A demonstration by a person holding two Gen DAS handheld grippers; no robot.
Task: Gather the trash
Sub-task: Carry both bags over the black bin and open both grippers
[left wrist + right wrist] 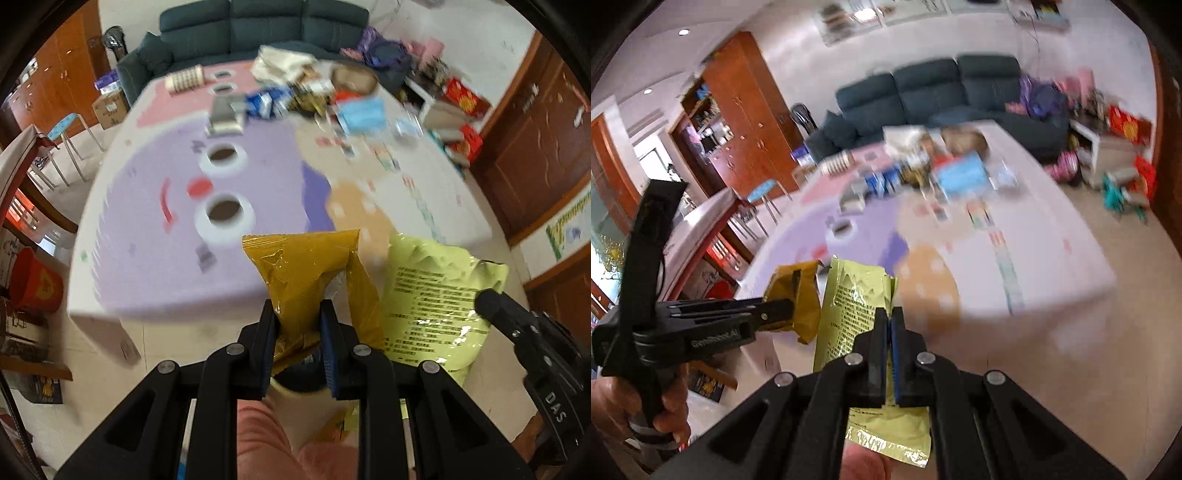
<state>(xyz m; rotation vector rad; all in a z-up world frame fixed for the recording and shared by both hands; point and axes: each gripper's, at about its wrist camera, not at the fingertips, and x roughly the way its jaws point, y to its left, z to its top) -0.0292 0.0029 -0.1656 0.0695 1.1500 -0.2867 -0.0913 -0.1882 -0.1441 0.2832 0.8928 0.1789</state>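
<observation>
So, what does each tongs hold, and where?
Left tongs pinch the mustard wrapper at its lower middle. Right tongs clamp the pale green wrapper at its right edge.

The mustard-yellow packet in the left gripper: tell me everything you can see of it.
The mustard-yellow packet is a crinkled, glossy foil-like snack bag with a flat sealed top edge. It looks empty and partly crumpled. The left gripper pinches it near the lower half, holding it upright, clear of the table. Beside it hangs the pale green packet, overlapping it in this view; contact unclear.
</observation>
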